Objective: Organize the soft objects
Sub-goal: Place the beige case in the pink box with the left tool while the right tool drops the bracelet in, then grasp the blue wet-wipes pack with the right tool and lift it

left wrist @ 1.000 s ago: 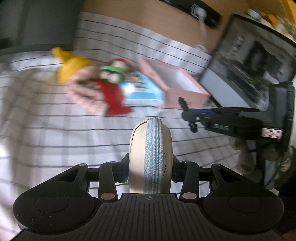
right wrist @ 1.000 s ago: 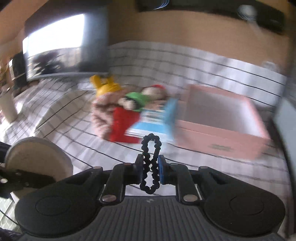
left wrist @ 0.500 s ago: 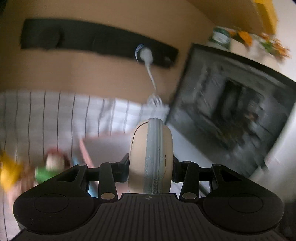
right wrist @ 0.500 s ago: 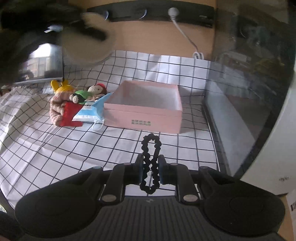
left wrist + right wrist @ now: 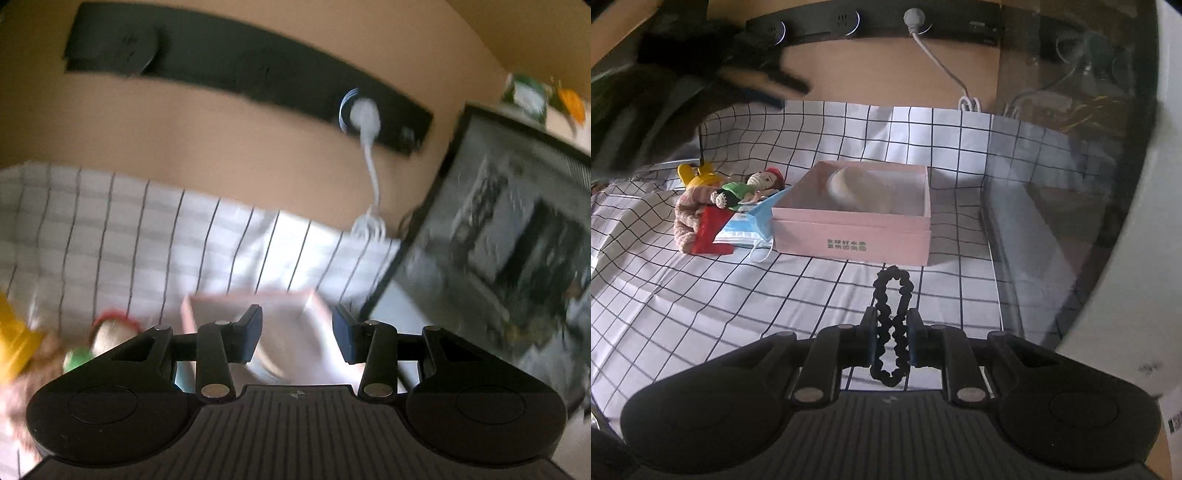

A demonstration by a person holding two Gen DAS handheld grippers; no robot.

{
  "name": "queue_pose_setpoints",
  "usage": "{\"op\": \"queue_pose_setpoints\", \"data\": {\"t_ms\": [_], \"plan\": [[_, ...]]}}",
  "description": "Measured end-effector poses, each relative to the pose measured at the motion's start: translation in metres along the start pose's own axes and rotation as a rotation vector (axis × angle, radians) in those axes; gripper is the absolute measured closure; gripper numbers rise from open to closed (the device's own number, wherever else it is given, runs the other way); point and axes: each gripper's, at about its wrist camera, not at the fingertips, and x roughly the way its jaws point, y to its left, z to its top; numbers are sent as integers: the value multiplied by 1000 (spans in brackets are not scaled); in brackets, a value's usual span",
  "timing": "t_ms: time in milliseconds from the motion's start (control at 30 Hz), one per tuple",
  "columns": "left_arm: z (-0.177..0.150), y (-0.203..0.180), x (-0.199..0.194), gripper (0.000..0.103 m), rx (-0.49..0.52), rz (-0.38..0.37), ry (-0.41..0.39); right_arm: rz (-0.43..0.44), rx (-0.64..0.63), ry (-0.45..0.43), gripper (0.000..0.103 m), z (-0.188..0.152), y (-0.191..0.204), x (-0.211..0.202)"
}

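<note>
Pink box (image 5: pixel 857 230): a shallow pink cardboard box, lid off, sitting on the checked cloth toward its far right corner, near the wall.
Pouch (image 5: pixel 857 190): a round cream zip pouch lies inside the box, tilted against the far wall; its outline is blurred.
Hair tie (image 5: pixel 891 325): a black knobbly elastic loop, upright, in front of the box's near wall and not yet over it.
Right gripper (image 5: pixel 892 341): its fingers are pressed together on the hair tie, pinching the loop at its waist.
Left gripper (image 5: pixel 297 334): its fingers are spread with nothing between them. In the right wrist view it shows as a dark blur near the far left corner, above the cloth.
Waiting pile: touching the box's left wall are a blue face mask (image 5: pixel 750 225), a red fabric piece (image 5: pixel 711 232), a pink plush (image 5: pixel 687 214), a small knitted doll (image 5: pixel 746 190) in green with a red cap, and a yellow toy (image 5: pixel 698 175).
Cloth (image 5: pixel 738 295): white with a black grid, wrinkled along the left edge.
Surroundings: a glass-fronted appliance (image 5: pixel 1071 184) stands along the right edge. A black socket strip (image 5: pixel 886 22) with a white plug (image 5: pixel 910 16) runs along the wall.
Risk: the springy tie could snap aside on release and land outside the low wall. A drop made short of the rim would miss the box. The mask's loose ear loop could snag on a finger.
Writing: two lines of small green print on the box's front; unreadable here.
</note>
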Motion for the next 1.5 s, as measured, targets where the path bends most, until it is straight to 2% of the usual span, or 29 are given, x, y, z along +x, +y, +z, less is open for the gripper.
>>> {"op": "queue_pose_setpoints", "data": {"t_ms": [100, 233, 367, 400, 467, 533, 667, 867, 1033, 1300, 1400, 1500], "plan": [[-35, 14, -18, 57, -38, 9, 37, 32, 17, -2, 87, 22, -3, 14], [-79, 30, -42, 57, -91, 30, 88, 92, 83, -48, 87, 81, -9, 36], [-110, 43, -60, 57, -151, 47, 139, 107, 89, -157, 85, 147, -8, 64], [-114, 47, -63, 57, -163, 56, 149, 133, 96, -162, 80, 159, -10, 71], [-123, 56, -71, 57, -169, 98, 171, 147, 137, -156, 48, 179, -15, 84], [-130, 64, -80, 57, -161, 146, 182, 121, 147, -180, 37, 186, -16, 88], [-142, 86, -92, 57, -192, 196, 199, 57, 107, -187, 36, 170, -4, 89], [-144, 96, -88, 57, -193, 203, 221, -14, 27, -132, 35, 99, 24, 98], [-132, 96, -70, 57, -159, 184, 214, 26, 2, -7, 35, 61, 36, 95], [-84, 122, -29, 57, -215, 181, 173, 92, -68, 29, 35, 46, 62, 88], [-72, 128, -2, 57, -231, 170, 204, 118, -80, 40, 35, 48, 74, 92], [-66, 125, 33, 57, -162, 247, 283, 135, -72, 52, 35, 50, 85, 100]]}}
